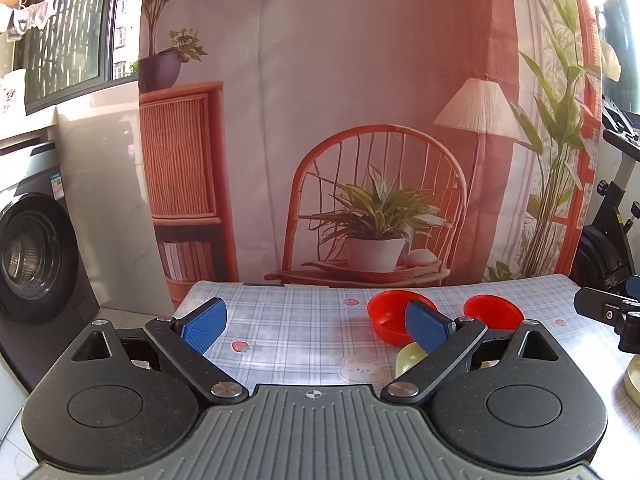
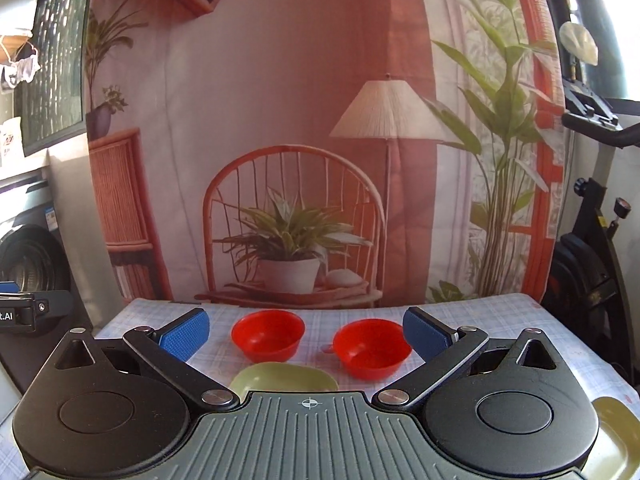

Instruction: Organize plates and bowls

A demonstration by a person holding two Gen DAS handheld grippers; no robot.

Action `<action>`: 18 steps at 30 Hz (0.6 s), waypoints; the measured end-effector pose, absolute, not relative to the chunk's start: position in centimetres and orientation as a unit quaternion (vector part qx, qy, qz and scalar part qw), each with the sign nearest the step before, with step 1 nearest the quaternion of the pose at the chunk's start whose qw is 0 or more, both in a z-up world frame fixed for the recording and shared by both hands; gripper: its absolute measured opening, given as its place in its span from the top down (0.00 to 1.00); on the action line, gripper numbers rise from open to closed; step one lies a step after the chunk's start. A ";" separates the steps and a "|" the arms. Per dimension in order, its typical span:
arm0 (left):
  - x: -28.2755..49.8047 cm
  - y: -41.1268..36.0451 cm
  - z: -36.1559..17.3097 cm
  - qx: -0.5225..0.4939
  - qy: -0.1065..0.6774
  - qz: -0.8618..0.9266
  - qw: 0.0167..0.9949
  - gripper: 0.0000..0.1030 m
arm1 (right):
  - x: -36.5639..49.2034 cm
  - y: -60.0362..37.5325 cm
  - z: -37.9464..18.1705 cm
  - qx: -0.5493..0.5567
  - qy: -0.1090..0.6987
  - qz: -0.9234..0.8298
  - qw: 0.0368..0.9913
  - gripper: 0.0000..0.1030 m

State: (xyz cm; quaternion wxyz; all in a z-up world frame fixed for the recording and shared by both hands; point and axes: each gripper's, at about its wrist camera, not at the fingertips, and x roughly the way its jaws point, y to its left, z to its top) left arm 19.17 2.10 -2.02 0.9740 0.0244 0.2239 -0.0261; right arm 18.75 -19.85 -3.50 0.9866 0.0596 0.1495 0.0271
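Both the left gripper [image 1: 316, 326] and the right gripper [image 2: 306, 334] were wide open above the table [image 2: 500, 312], holding nothing; two red bowls [image 2: 268, 334] stood side by side.

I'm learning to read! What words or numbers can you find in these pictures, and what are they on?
"t.AI": white letters on the black left claw, cut off at the picture's edge.
Sticker on the washing machine: too small to read.
Red print on the white bag by the window: too blurred to read.
Yellow label on the exercise bike: too small to read.

black linkages, blue ribbed pads [image 1: 204, 326]
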 end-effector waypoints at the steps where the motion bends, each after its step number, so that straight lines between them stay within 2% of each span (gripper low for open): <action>1: 19.5 2.1 -2.4 0.026 0.229 -0.027 0.973 0.06 | 19.2 -19.9 -4.0 0.059 0.154 0.025 0.986 0.00; 11: 25.2 1.4 -6.2 0.026 0.279 -0.040 0.959 0.08 | 25.5 -22.2 -8.0 0.060 0.207 0.025 0.976 0.01; 13: 26.5 0.7 -7.1 0.024 0.291 -0.051 0.955 0.12 | 26.7 -22.5 -8.6 0.056 0.217 0.031 0.974 0.07; 16: 28.2 -0.3 -8.6 0.026 0.308 -0.066 0.949 0.12 | 28.8 -22.8 -9.6 0.043 0.237 0.040 0.970 0.17; 18: 29.1 -1.3 -9.8 0.038 0.316 -0.069 0.946 0.12 | 30.2 -22.8 -10.4 0.040 0.256 0.053 0.964 0.20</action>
